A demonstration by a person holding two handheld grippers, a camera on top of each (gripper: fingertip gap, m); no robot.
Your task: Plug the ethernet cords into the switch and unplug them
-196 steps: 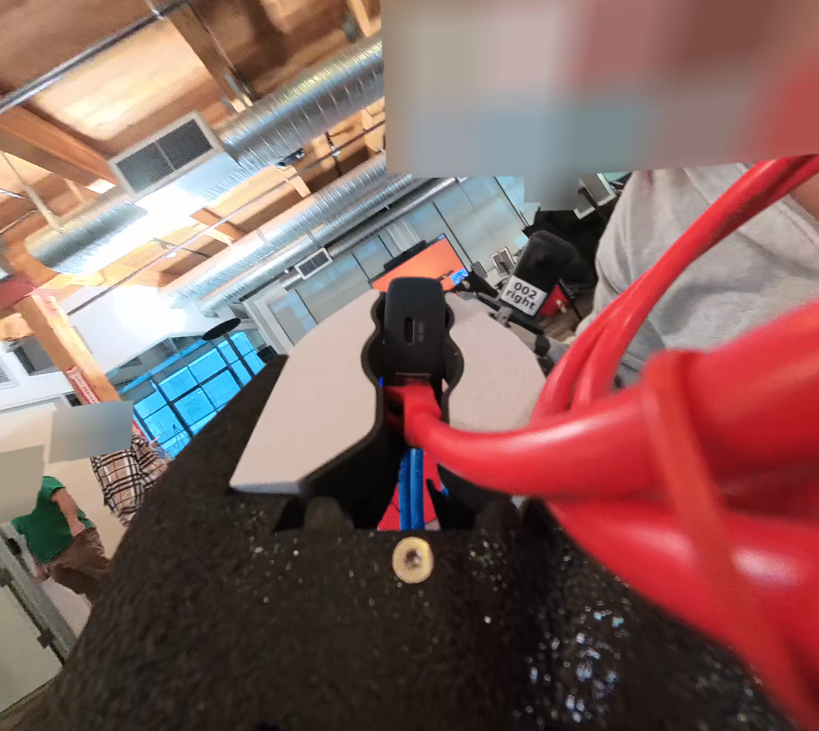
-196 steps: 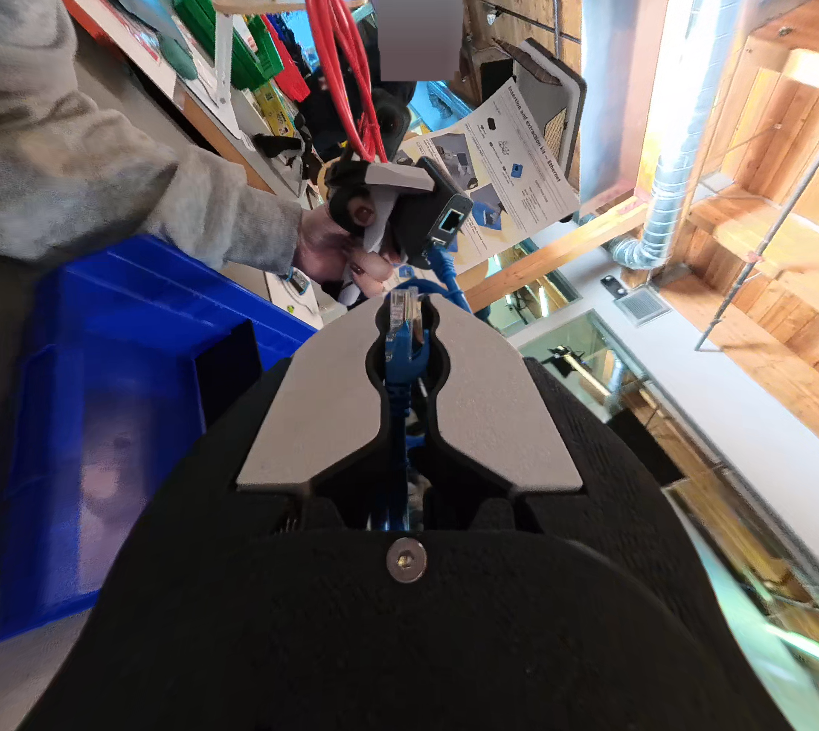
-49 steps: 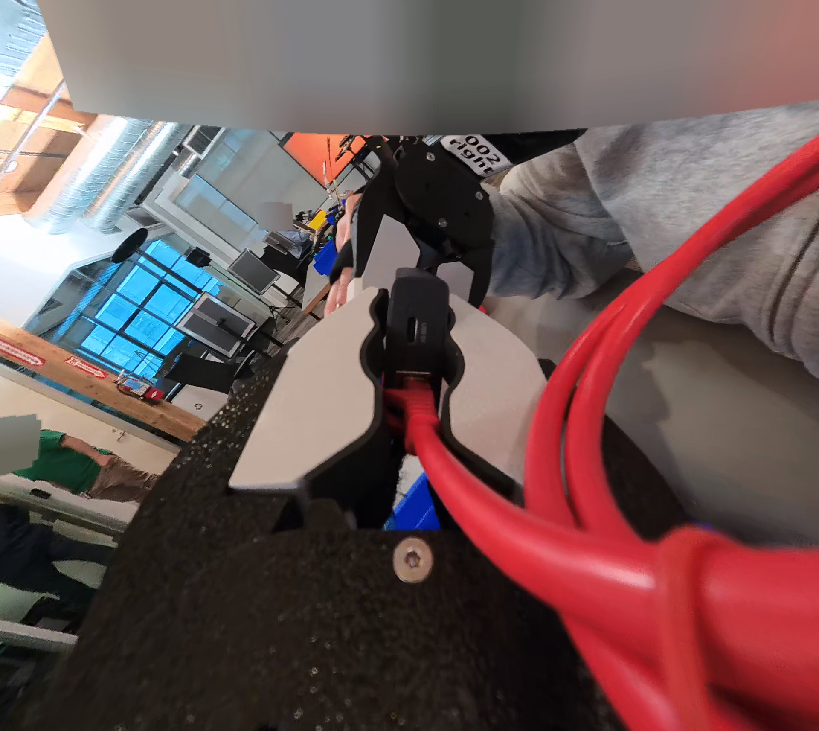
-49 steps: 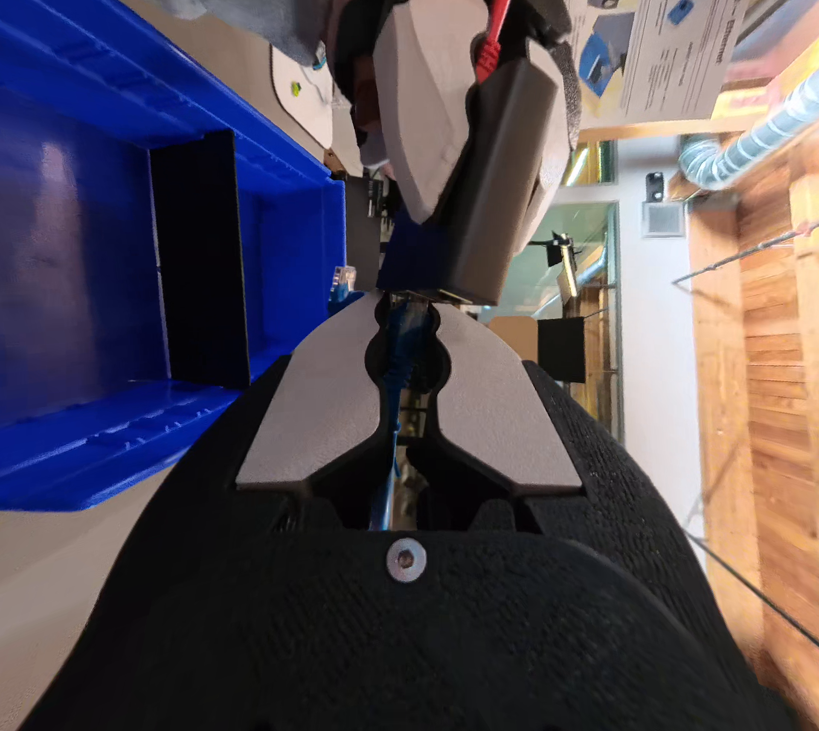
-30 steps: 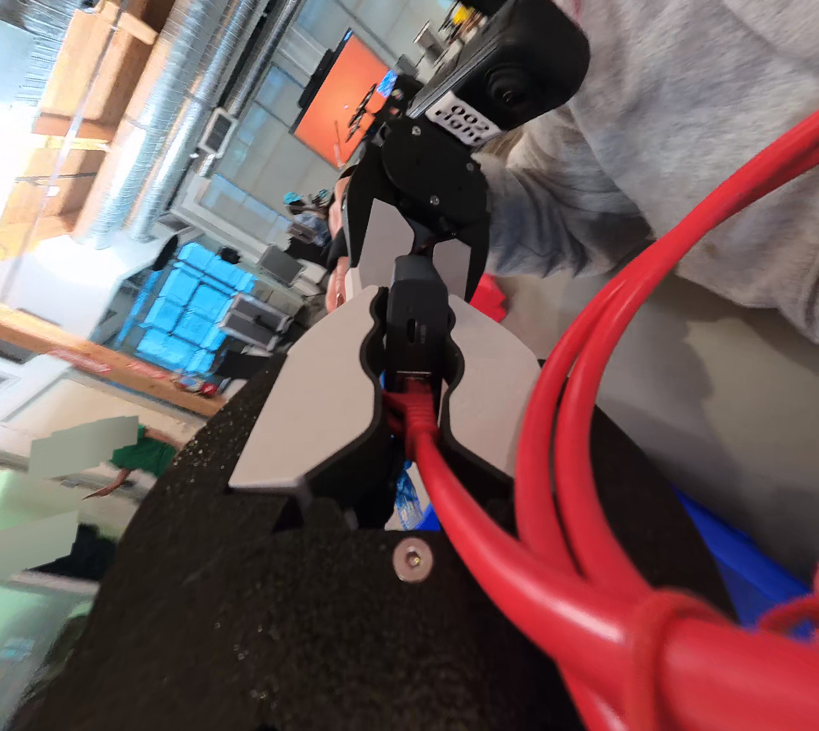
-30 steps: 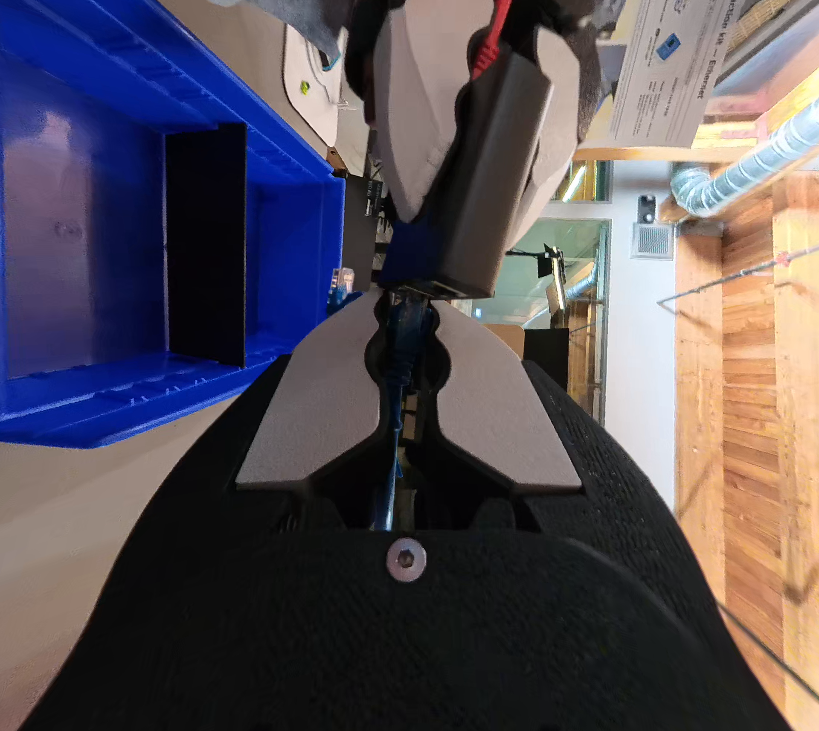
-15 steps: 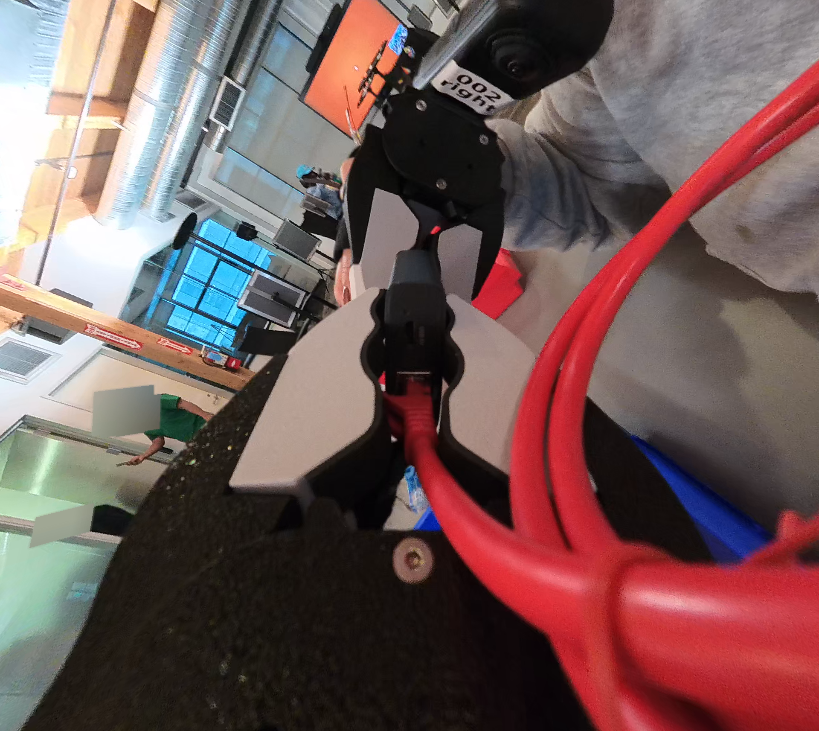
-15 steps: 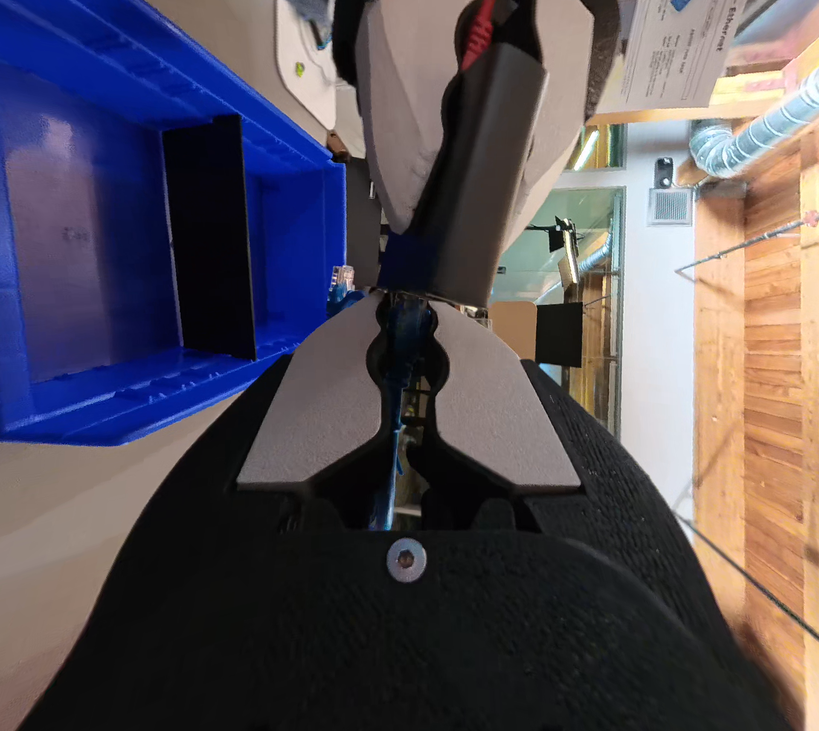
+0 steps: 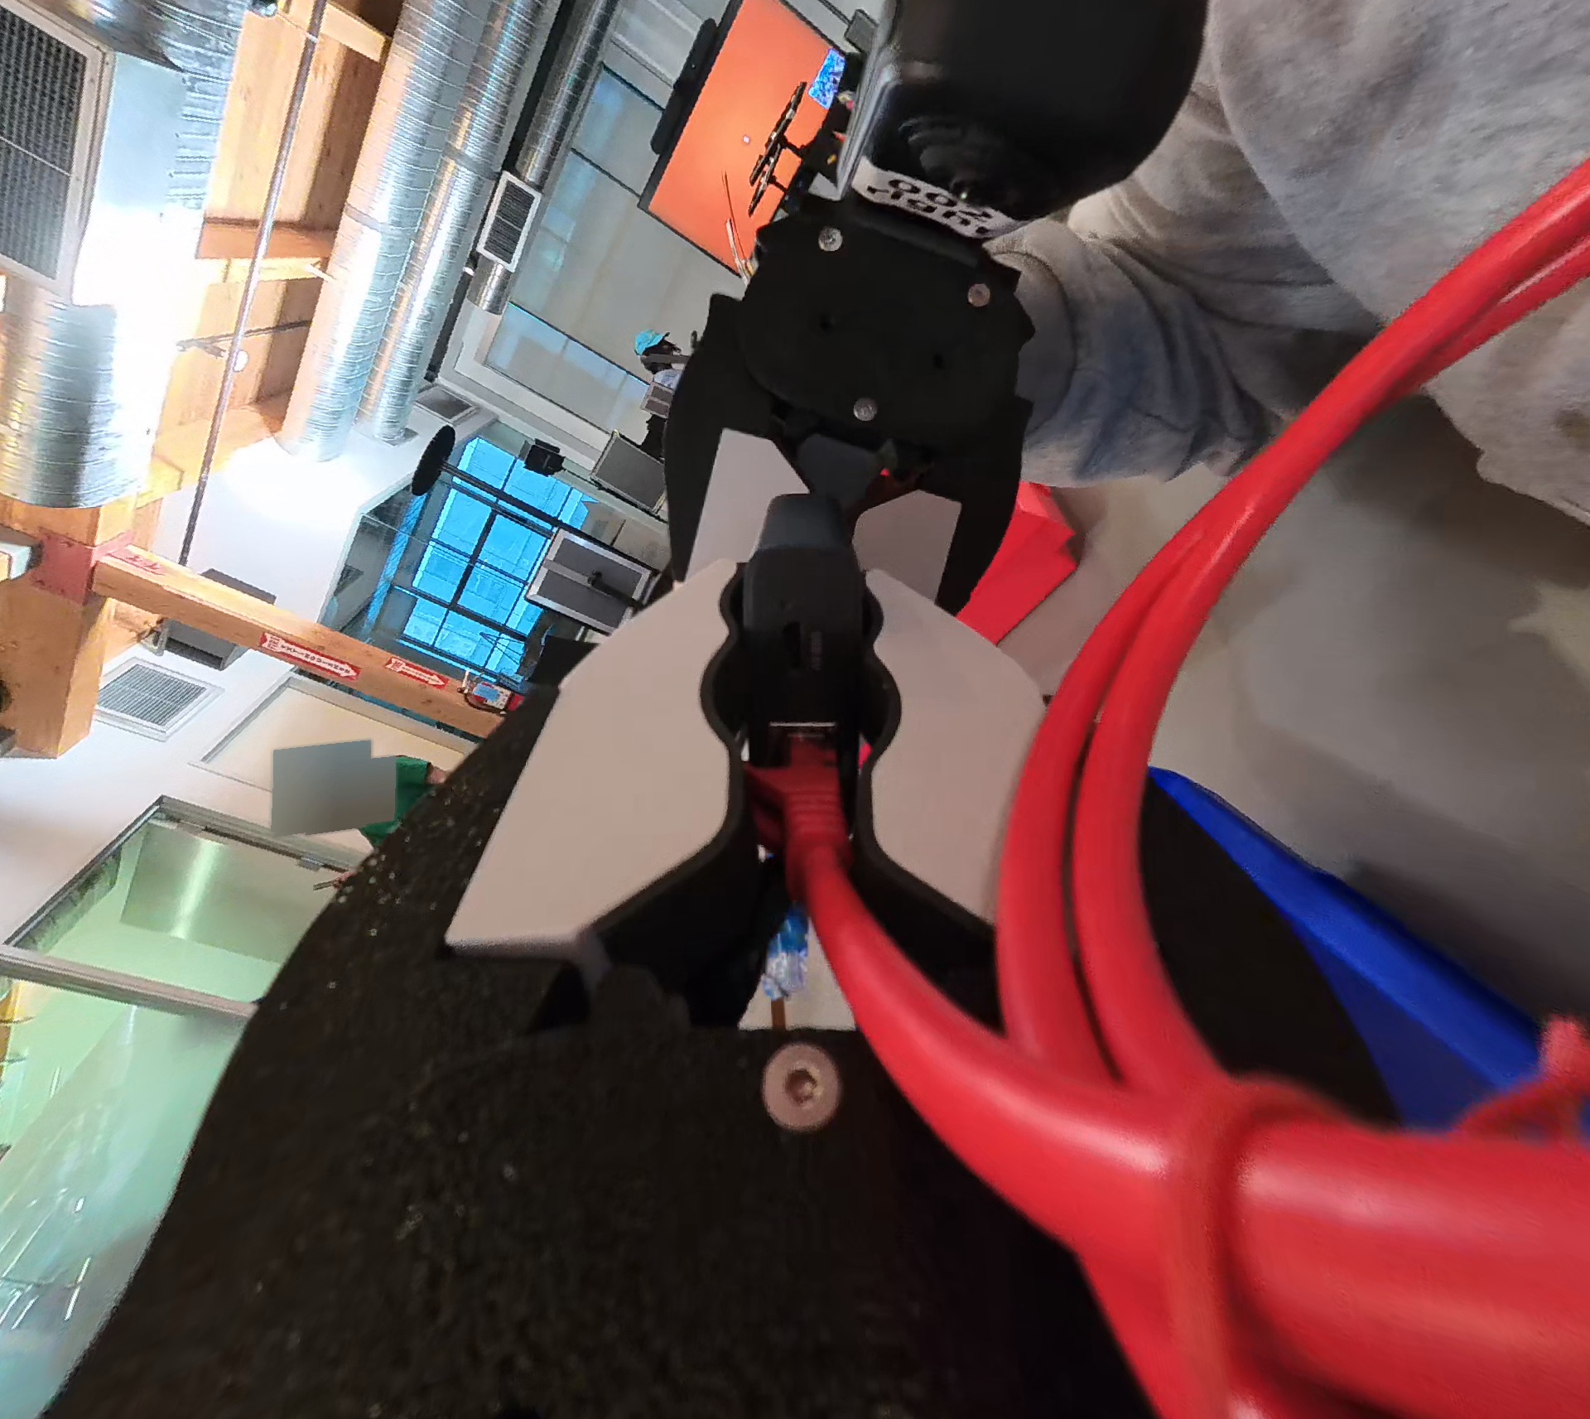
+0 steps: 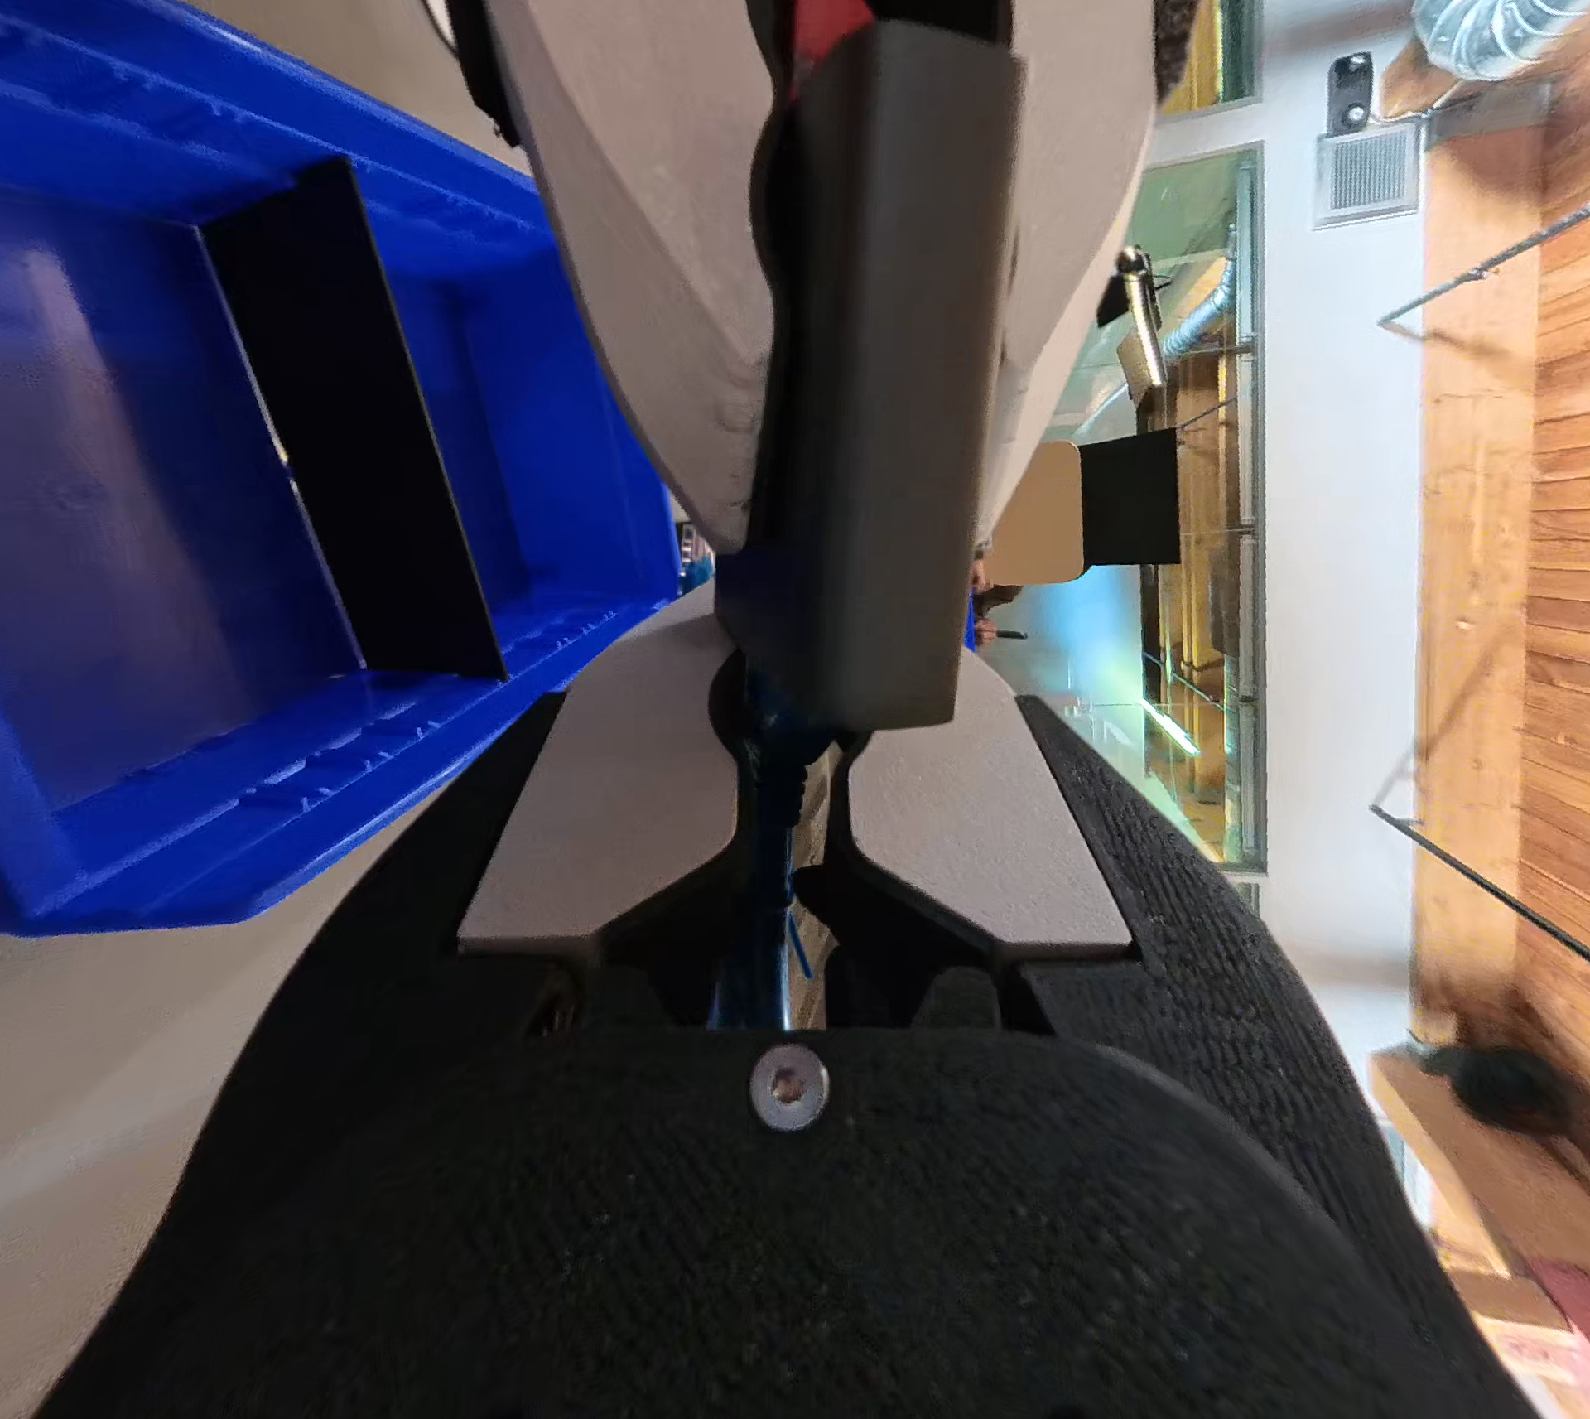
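Note:
My left gripper is shut on a dark grey coupler block. A red cable is plugged into the block's near end through a red plug and loops off to the right. My right gripper is shut on a blue cable just behind its plug. The plug end sits at the mouth of the coupler; the joint itself is hidden. The two grippers face each other tip to tip. The right gripper shows behind the coupler, and the left gripper's fingers show above the block.
A blue plastic bin with a black divider lies on the beige table at the left. A person's grey sleeve is behind the right gripper. A red object lies on the table. Ducts, wooden beams and an orange screen are far behind. The grippers' ends are close to 7 centimetres from one another.
The two grippers have moved closer together. The coupler now fills more of the right wrist view and reaches down to the right fingertips. Both grips are unchanged.

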